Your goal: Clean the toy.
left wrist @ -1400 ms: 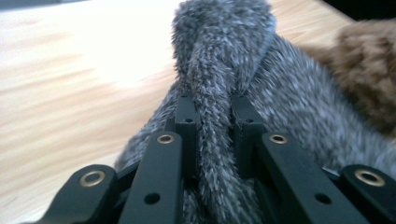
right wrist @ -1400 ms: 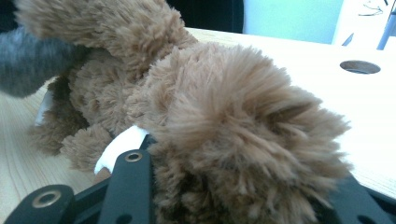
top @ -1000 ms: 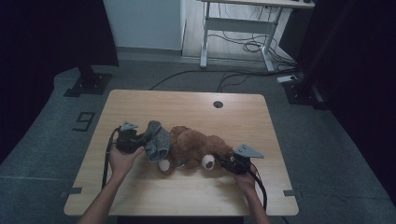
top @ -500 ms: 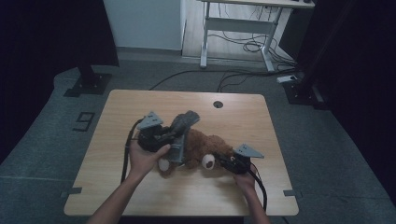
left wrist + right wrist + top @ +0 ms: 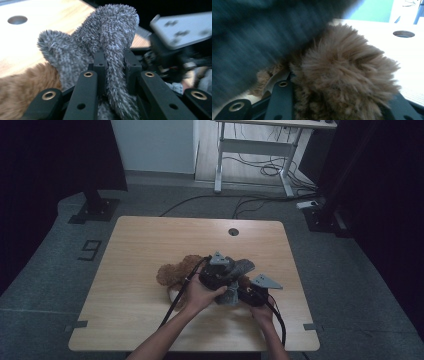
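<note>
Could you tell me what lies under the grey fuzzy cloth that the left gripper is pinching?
The brown plush toy lies under the grey fuzzy cloth, its fur showing at the cloth's edge. The left gripper is clamped on a fold. How much of the toy the cloth covers cannot be told.

Grippers meet, seemingly touching, over plush toy (image 5: 175, 271).

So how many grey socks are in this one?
1 that I can see: the grey sock is pinched in the left gripper, above the brown plush toy. Another could be hidden under the hands.
</note>
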